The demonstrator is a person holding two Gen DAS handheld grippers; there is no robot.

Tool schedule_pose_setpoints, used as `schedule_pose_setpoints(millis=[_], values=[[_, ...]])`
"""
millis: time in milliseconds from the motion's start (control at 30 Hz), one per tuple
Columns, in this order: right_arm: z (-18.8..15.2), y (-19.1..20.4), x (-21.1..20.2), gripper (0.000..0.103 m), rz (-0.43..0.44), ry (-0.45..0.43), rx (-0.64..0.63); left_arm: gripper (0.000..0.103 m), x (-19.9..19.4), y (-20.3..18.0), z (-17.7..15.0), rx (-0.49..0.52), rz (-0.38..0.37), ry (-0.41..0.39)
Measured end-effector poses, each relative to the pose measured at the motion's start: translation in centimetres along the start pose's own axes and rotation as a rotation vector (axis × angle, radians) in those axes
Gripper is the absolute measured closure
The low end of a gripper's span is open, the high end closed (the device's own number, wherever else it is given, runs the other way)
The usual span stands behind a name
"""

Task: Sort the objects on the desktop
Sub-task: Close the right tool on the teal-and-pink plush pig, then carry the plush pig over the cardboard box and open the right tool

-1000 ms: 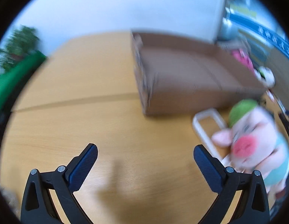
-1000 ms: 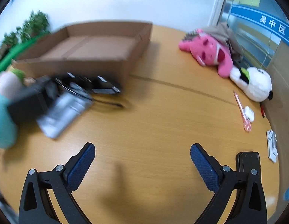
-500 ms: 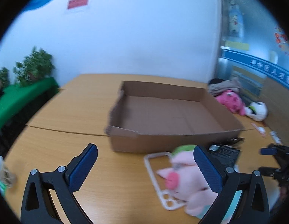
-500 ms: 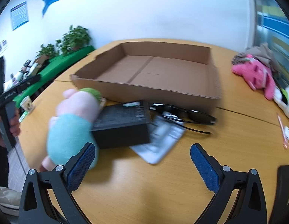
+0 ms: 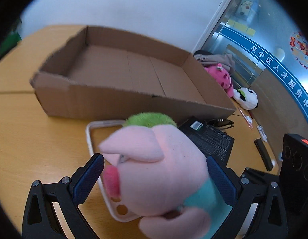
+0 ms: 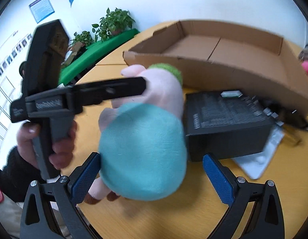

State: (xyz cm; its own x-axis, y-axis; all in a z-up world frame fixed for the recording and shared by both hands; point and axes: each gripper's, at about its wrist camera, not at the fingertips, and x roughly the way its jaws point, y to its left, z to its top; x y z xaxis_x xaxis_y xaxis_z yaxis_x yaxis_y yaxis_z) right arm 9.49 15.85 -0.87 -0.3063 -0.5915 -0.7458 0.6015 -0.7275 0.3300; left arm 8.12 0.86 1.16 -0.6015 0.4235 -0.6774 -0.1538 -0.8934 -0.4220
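Left gripper (image 5: 154,174) wide apart, pig plush (image 5: 159,165) sits between the blue pads, head filling the gap; contact unclear. Under the plush lies a white phone case (image 5: 94,139) on the wooden table (image 5: 34,135). Cardboard box (image 5: 122,73) just beyond, open top. Black box (image 5: 211,139) right of the plush, sunglasses (image 5: 220,123) behind it. Far right: pink plush (image 5: 221,77), white plush (image 5: 246,97).

Right wrist view: right gripper (image 6: 151,174) spread open around the pig plush's (image 6: 142,151) teal body; left pad touching or nearly. Left gripper (image 6: 98,91) comes in from the left against the plush head. Black box (image 6: 223,119) just right, cardboard box (image 6: 223,47) farther back.
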Motion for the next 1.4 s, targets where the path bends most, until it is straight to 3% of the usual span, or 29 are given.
schedule_pose_setpoints(millis=[167,300,400,800,867,900,1100,1267,1400], values=[[0.0,0.8,2.0,0.002,0.027,0.034,0.045,0.006,0.9,1.0,-0.5,-0.046,-0.079,0.048],[-0.3,2.1,3.6,0.007,-0.038,0.058,0.028,0.014,0.2,0.5,-0.5,-0.015,-0.070,0.059],[-0.4,2.1,3.5,0.011,-0.026,0.045,0.049,0.017,-0.3,0.2,-0.5,-0.010,-0.067,0.064],[1.7,4.6,0.0,0.015,-0.045,-0.080,-0.003,0.019,-5.6,-2.9,2.8,0.080,-0.046,-0.047],[2.6,5.2,-0.9,0.015,-0.054,-0.111,-0.018,0.019,-6.6,-3.3,4.1,0.096,-0.049,-0.068],[3.1,5.3,-1.0,0.015,-0.102,-0.141,0.027,0.019,-7.0,-3.5,4.6,0.108,-0.049,-0.081],[7.5,6.6,-3.4,0.016,-0.150,-0.206,-0.042,0.020,-10.0,-5.0,9.4,0.174,-0.050,-0.177],[13.8,7.2,-5.6,0.018,-0.176,-0.281,-0.093,0.020,-12.4,-5.8,16.9,0.243,-0.056,-0.252],[21.2,6.7,-7.7,0.020,-0.202,-0.365,-0.122,0.021,-13.4,-6.2,23.1,0.277,-0.069,-0.299]])
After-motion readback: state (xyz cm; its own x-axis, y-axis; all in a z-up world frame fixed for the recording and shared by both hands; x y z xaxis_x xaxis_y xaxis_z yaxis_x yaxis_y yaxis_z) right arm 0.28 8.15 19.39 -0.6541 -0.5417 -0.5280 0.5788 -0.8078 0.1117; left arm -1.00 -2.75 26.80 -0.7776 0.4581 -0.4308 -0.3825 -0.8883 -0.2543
